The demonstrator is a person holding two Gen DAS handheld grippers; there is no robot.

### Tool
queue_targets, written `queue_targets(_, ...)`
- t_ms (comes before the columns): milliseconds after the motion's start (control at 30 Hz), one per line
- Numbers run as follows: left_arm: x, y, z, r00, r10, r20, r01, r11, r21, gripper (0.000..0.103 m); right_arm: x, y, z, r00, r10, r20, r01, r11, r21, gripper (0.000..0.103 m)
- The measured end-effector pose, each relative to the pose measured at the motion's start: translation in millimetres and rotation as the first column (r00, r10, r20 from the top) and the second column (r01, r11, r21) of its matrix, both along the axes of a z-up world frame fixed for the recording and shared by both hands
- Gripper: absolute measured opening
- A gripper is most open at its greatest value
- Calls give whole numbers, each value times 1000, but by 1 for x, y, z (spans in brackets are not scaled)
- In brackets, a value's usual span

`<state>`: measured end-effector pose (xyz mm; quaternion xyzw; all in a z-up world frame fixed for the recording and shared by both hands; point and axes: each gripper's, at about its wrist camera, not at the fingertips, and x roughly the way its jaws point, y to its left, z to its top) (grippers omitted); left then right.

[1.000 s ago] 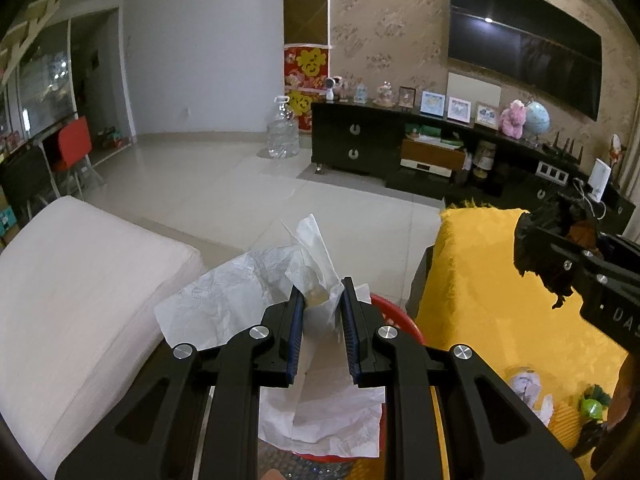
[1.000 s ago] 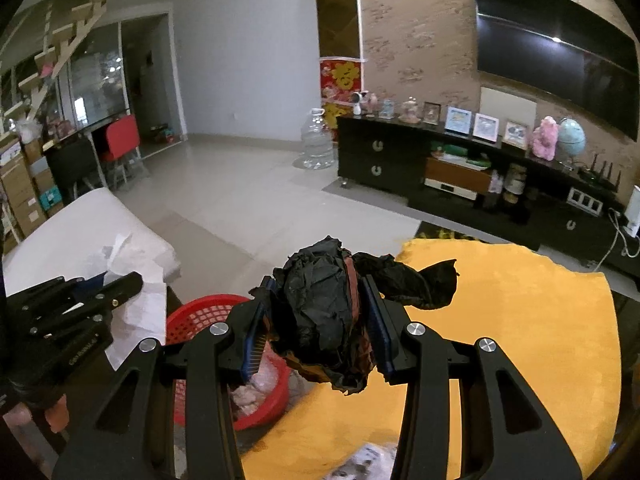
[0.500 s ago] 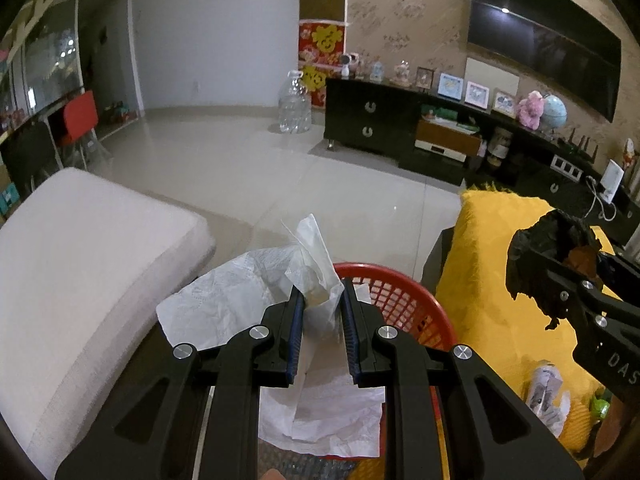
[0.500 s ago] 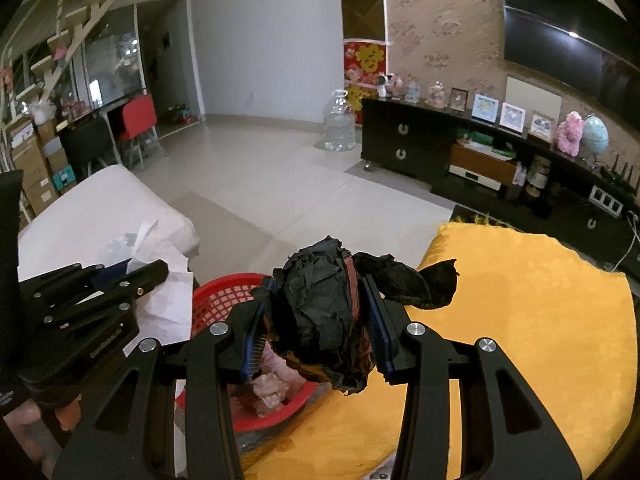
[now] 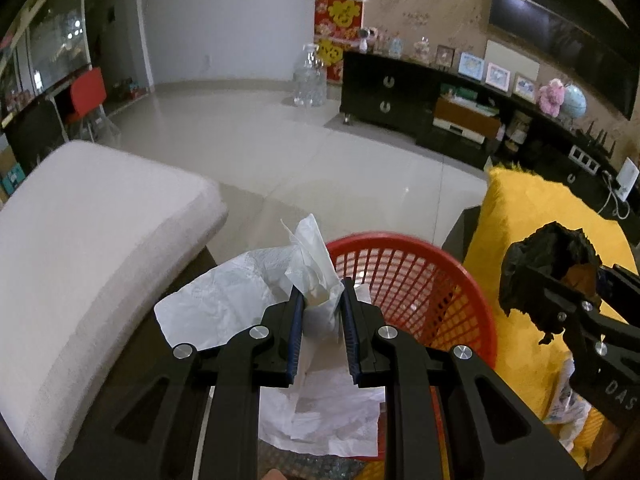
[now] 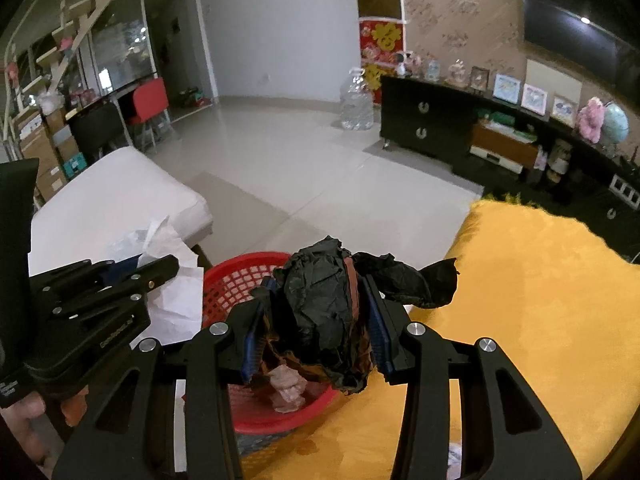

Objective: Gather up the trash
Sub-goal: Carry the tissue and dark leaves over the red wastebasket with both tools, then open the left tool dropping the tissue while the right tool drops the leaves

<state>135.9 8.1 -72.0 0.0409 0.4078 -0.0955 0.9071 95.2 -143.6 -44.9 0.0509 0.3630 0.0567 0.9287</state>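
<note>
My left gripper (image 5: 320,300) is shut on crumpled white paper (image 5: 240,304) and holds it over the near left rim of a red mesh basket (image 5: 420,280). My right gripper (image 6: 320,292) is shut on a crumpled black wrapper (image 6: 320,292) with a brown inside, held above the right side of the red basket (image 6: 236,280). The right gripper and its black wrapper (image 5: 536,264) also show in the left wrist view, right of the basket. A pinkish wad of trash (image 6: 286,394) lies in the basket.
A yellow fuzzy cloth (image 6: 520,300) covers the surface right of the basket, with small wrappers (image 5: 568,408) on it. A white cushion (image 5: 80,240) lies at the left. Tiled floor, a black TV cabinet (image 5: 400,100) and a water jug (image 5: 308,80) are beyond.
Both grippers have moved forward and tilted down toward the red basket, which now shows fuller and closer in both views. Both still hold their trash.
</note>
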Motion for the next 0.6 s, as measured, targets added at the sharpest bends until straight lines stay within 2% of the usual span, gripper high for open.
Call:
queue_targets(200, 6, 1, -15, 999, -2, -53, 2, 1000, -13, 18, 10, 9, -21, 997, 38, -62, -36, 999, 32, 43)
queue_targets(367, 7, -1, -20, 998, -16, -67, 14, 999, -30, 18, 13, 9, -29, 995, 45, -85, -41, 998, 58, 44)
queue_targets(533, 7, -1, -20, 997, -29, -67, 26, 999, -39, 21, 16, 5, -32, 994, 46, -102, -36, 994, 101, 52)
queue_targets(600, 6, 0, -20, 997, -32, -66, 29, 999, -42, 25, 16, 2, -33, 994, 45, -103, -31, 991, 128, 60)
